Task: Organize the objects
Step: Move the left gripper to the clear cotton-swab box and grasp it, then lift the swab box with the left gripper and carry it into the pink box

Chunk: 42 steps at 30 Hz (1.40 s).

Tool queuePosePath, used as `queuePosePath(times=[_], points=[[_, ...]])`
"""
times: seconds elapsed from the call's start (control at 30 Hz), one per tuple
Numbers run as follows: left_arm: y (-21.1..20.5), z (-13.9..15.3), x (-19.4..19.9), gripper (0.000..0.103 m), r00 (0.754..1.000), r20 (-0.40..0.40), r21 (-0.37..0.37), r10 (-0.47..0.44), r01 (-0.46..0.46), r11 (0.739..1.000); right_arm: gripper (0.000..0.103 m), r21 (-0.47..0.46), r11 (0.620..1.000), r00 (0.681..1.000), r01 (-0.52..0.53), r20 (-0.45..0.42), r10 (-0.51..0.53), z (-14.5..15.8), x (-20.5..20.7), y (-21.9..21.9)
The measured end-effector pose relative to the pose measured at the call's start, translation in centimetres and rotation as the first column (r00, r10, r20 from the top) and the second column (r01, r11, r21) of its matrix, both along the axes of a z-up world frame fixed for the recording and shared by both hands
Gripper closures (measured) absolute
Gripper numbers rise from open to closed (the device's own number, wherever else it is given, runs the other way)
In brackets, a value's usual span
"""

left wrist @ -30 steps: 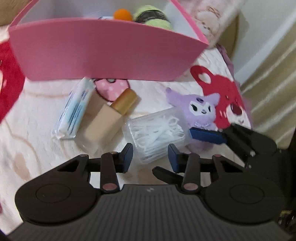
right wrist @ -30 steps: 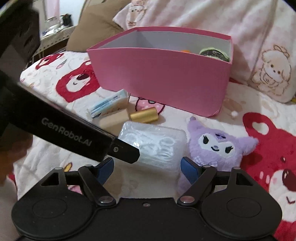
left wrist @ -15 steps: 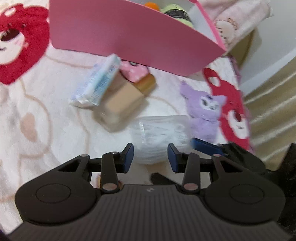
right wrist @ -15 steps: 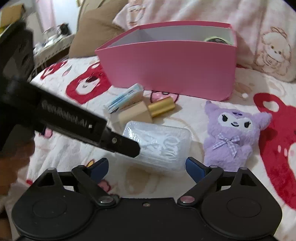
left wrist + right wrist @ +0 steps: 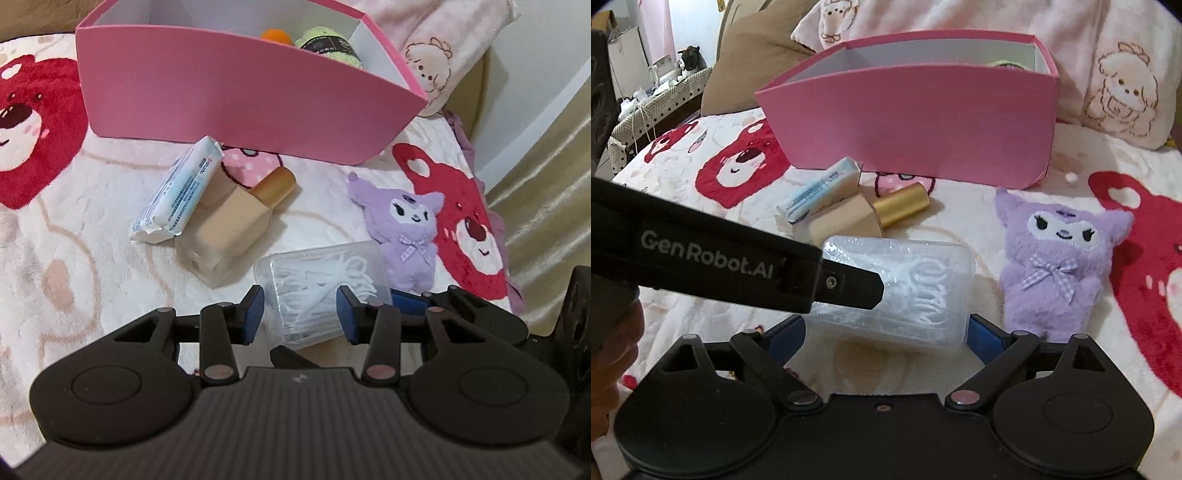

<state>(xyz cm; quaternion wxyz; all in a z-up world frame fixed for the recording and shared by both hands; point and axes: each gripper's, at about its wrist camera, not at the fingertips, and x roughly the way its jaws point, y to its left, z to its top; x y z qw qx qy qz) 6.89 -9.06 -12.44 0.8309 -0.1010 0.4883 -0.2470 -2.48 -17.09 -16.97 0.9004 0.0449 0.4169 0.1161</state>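
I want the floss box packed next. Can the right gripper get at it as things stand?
Probably yes: the right gripper is opening, its jaws either side of the floss box. The left gripper reaches over one end, which may crowd it.

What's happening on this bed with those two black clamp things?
A person is tidying small items into the pink box. Both handheld grippers sit over a clear case of floss picks: the right gripper is opening its jaws around it, the left gripper hovers narrow above it. A purple plush, foundation bottle and tissue pack lie on the blanket.
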Motion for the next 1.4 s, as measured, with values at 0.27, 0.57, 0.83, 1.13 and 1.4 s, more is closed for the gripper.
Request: queuePosePath(times=[0.27, 0.57, 0.83, 1.13, 1.4], points=[[2.0, 3.8, -1.4, 0.061, 0.998, 0.068, -0.041, -0.005, 0.008, 0.999, 0.012, -0.042, 0.999, 0.997, -0.006, 0.074, 0.009, 4.4, -1.3, 1.1], [4.8, 8.6, -2.6, 0.061, 0.989, 0.149, -0.04, -0.01, 0.016, 0.999, 0.025, -0.112, 0.993, 0.989, -0.034, 0.139, 0.05, 9.6, -1.8, 3.6], [7.4, 12.2, -0.6, 0.061, 0.982, 0.185, -0.061, 0.047, -0.036, 0.997, 0.034, -0.088, 0.994, 0.988, -0.065, 0.137, 0.077, 13.5, 0.8, 4.8], [8.5, 17.7, 5.4, 0.061, 0.984, 0.173, -0.042, 0.051, -0.044, 0.998, 0.041, -0.039, 0.996, 0.993, -0.083, 0.077, 0.086, 18.8, 6.6, 5.1], [7.5, 18.9, 11.0, 0.061, 0.982, 0.185, -0.017, 0.042, -0.04, 0.999, 0.049, 0.05, 0.993, 0.993, -0.107, -0.048, 0.109, 18.9, 12.5, 3.2]])
